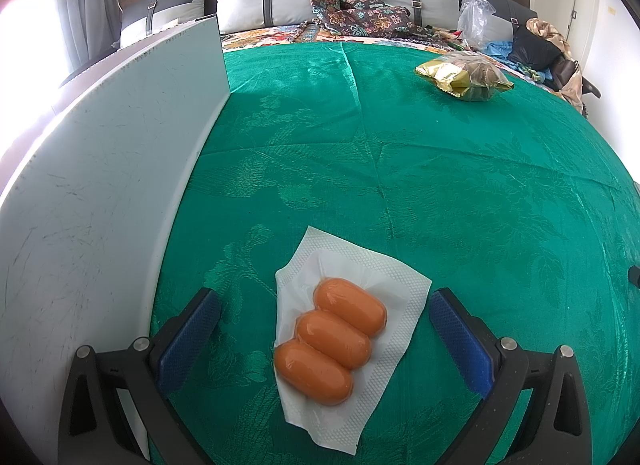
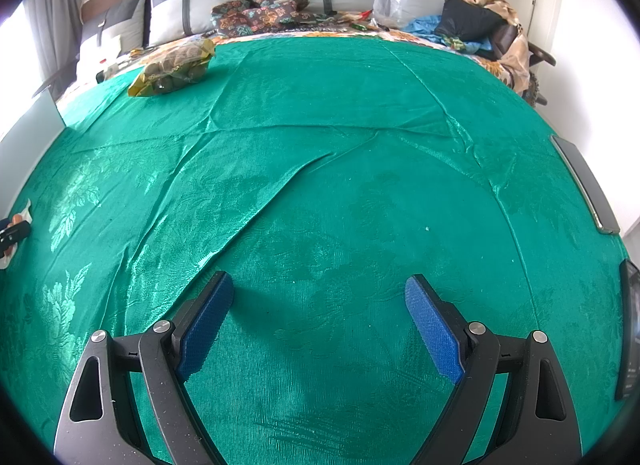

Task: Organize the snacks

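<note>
Nearest the left wrist camera, the left gripper stands wide open, its blue-padded fingers spread at the lower left and lower right of the frame with the sausage pack lying between them, touching neither. That pack is a clear vacuum pouch with a white textured border, holding three orange sausages side by side. Each sausage's long axis runs from upper left to lower right, while the row of three steps from the lower left up toward the upper right; the pouch's long axis slants the same way as the row. Its lower corner is close to the bottom of the frame. It rests flat on the green cloth.

Along the left edge a white board stands upright on the cloth; its lower end is cut off by the frame and partly hidden behind the left finger. In the upper right lies a gold snack bag, its contents dark and hard to make out.

From the right wrist view, the right gripper is likewise spread open above bare green cloth, holding nothing. The gold snack bag sits at upper left there, and at the far left edge only a sliver of the sausage pack shows, mostly cut off.
</note>
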